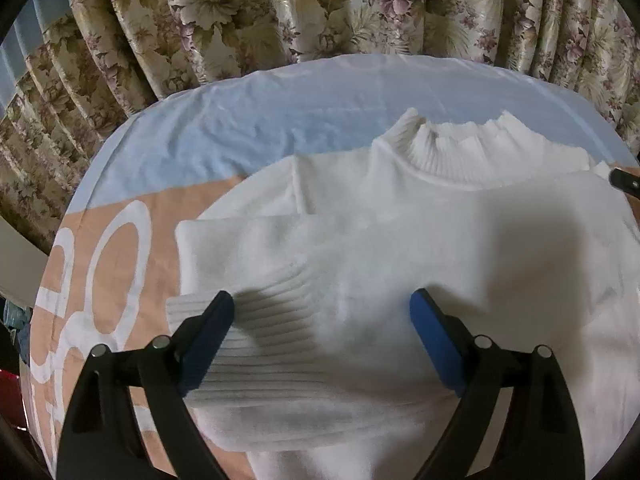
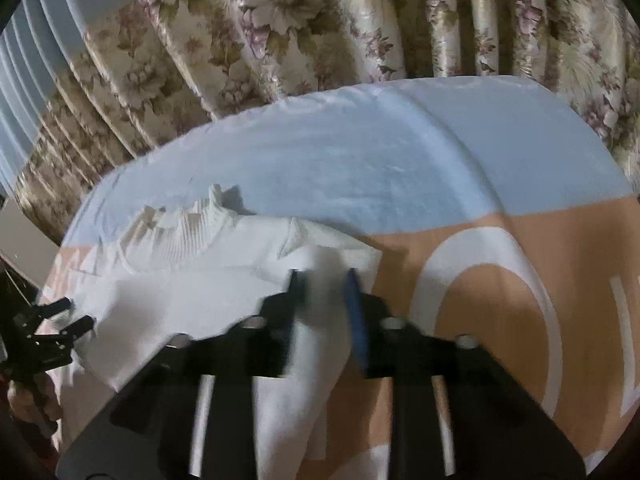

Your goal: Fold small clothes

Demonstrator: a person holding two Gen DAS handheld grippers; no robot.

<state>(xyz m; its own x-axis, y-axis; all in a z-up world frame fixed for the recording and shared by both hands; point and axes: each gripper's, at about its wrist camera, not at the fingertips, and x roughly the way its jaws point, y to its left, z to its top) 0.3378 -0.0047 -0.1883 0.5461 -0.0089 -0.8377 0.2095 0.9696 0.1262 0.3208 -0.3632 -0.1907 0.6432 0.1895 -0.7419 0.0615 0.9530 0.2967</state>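
The fingers [image 1: 212,344] of the left gripper [image 1: 322,300] stand wide apart, released, their blue pads straddling the ribbed cuff [image 1: 260,332] of a sleeve without pinching it. On the right gripper [image 2: 322,280] we see the fingers [image 2: 356,320] drawn close together and clenched on a fold of white fabric — the other sleeve [image 2: 316,344], which rises between them and is blurred in that view.

Both sleeves belong to a white knit sweater [image 1: 460,240] lying flat, its ribbed high collar [image 1: 460,148] towards the far edge of the worktop. The left sleeve is folded across the chest, its cuff resting on the body of the garment near the left gripper. A dark shadow falls over the right half of the sweater in the left wrist view. In the right wrist view we also make out the left gripper's black frame at the far left edge, over the sweater.

The sweater sits on a cloth-covered worktop [image 1: 200,128] — pale blue at the far side, peach with large white shapes nearer us. Behind the far edge hangs a floral curtain [image 1: 280,12], and pale vertical blinds [image 2: 36,60] show at the left.
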